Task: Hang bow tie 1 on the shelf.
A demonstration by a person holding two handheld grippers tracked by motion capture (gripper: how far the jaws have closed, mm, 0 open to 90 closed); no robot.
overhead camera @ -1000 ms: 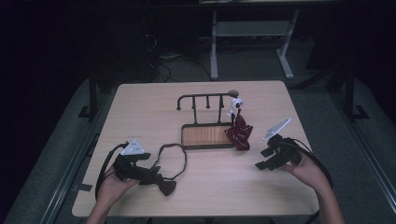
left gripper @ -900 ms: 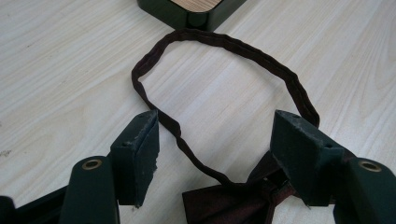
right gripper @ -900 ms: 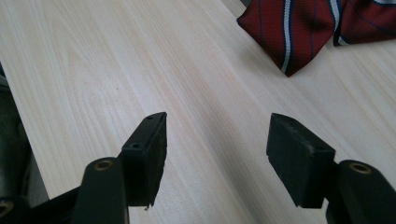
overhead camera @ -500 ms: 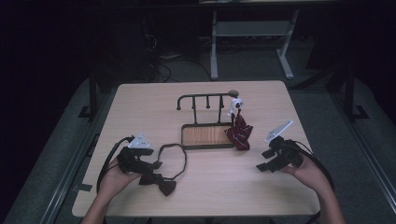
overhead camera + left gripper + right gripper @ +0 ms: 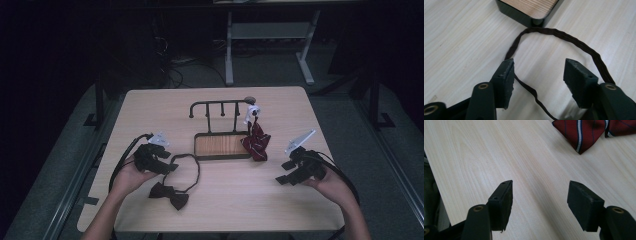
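High view: left gripper point(image 5: 167, 161) down at the strap point(image 5: 192, 167) of the dark bow tie point(image 5: 168, 195), near the table's point(image 5: 150, 107) front left; right gripper point(image 5: 285, 172) parked well apart, short of the striped red tie point(image 5: 256, 142) hanging at the stand point(image 5: 222, 145).

Left gripper view: jaws just closing, still apart, strap point(image 5: 529, 88) between them, unpinched.

Right gripper view: jaws spread, holding nothing, above bare wood.
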